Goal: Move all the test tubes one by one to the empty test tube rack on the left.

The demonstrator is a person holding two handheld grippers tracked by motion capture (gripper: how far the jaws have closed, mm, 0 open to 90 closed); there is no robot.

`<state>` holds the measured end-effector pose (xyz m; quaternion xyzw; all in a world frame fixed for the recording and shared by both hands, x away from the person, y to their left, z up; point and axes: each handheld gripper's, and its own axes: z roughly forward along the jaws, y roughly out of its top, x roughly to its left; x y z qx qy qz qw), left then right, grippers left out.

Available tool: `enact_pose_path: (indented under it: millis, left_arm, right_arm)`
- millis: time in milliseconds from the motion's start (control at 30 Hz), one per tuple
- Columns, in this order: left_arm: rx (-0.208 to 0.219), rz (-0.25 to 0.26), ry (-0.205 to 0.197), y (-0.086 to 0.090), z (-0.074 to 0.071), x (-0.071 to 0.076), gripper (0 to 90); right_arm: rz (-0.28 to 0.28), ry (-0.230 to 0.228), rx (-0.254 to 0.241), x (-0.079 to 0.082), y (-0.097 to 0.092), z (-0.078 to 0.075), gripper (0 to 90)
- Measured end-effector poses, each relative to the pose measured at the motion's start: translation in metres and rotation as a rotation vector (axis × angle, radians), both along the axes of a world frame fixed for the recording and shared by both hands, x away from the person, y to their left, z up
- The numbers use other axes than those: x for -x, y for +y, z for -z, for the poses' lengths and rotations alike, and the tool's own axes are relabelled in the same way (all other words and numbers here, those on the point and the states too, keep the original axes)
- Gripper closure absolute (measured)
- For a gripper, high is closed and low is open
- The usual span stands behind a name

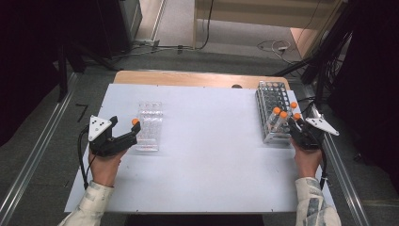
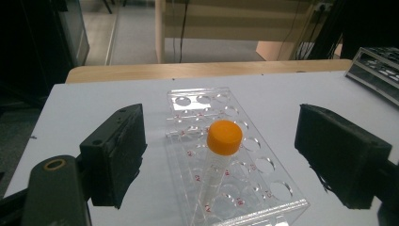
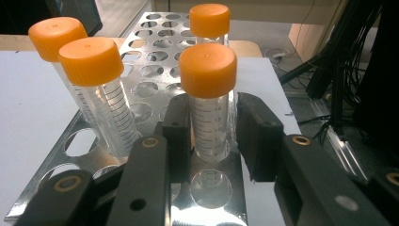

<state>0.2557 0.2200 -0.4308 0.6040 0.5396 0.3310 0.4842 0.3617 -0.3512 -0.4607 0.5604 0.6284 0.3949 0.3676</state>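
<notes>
Surface (image 1: 202, 179): I see a flat, matt, pale sheet over a light wood top.
Clear rack (image 2: 263, 207): a see-through plastic block with rows of round holes; it lies near the left edge of the surface, just ahead of my left tongs. There are small red numbers beside the holes, too small for me to read.
Tube in clear rack (image 2: 221, 155): a clear, slim plastic cylinder with a smooth orange screw cap, standing tilted in a hole.
Metal rack (image 3: 155, 70): shiny steel plates pierced with round holes, at the right edge of the surface.
Tubes in metal rack: four, each clear with an orange cap and printed black scale lines whose figures I cannot read.
Gripped tube (image 3: 209, 103): upright in the near corner of the metal rack.
Left tongs (image 2: 221, 155): released, wide apart either side of the clear rack's tube, touching nothing.
Right tongs (image 3: 214, 136): closed in around the gripped tube's barrel below the cap, pads against it.
</notes>
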Motion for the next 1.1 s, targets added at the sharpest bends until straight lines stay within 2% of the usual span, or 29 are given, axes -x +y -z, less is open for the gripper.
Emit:
enact_pose_path:
  millis: [167,333,667,833,1000,1100]
  left_arm:
    - [0.003,0.001,-0.002,0.000,0.000,0.000,17.1]
    - [0.003,0.001,-0.001,0.000,0.000,0.000,17.2]
    - [0.002,0.003,0.002,-0.001,0.000,0.000,17.1]
    - [0.010,0.002,-0.005,0.000,-0.001,0.001,17.2]
    - [0.008,0.007,-0.002,-0.001,-0.001,0.001,17.3]
    - [0.007,0.010,-0.006,-0.003,-0.001,0.001,17.2]
  right_arm:
    - [-0.001,0.000,0.011,0.000,0.002,0.000,71.3]
    - [0.000,-0.013,0.005,0.002,0.002,-0.004,71.6]
    - [0.000,-0.102,-0.013,0.016,0.001,-0.037,71.9]
    - [-0.009,-0.128,-0.024,0.026,0.003,-0.050,71.9]
    - [-0.050,-0.125,-0.052,0.040,0.005,-0.062,71.9]
    - [-0.088,-0.105,-0.043,0.050,0.010,-0.066,71.9]
